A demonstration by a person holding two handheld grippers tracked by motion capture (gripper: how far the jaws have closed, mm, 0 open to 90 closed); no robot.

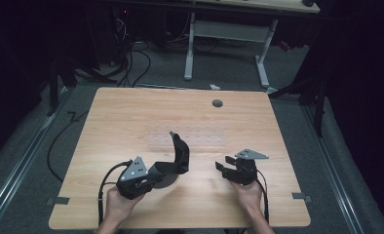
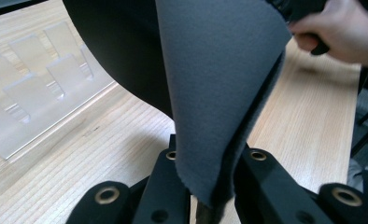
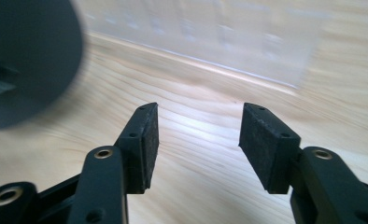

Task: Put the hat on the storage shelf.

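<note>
Left gripper [image 1: 157, 171] is pinching the dark mouse pad [image 1: 180, 155], which curls up above the tabletop [image 1: 131, 117]; right gripper [image 1: 225, 168] sits just to its right, spread, holding nothing.

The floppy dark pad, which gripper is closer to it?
Left. The left gripper is shut on the dark pad, pinching its edge. The right gripper is open, apart from it on the table.
</note>
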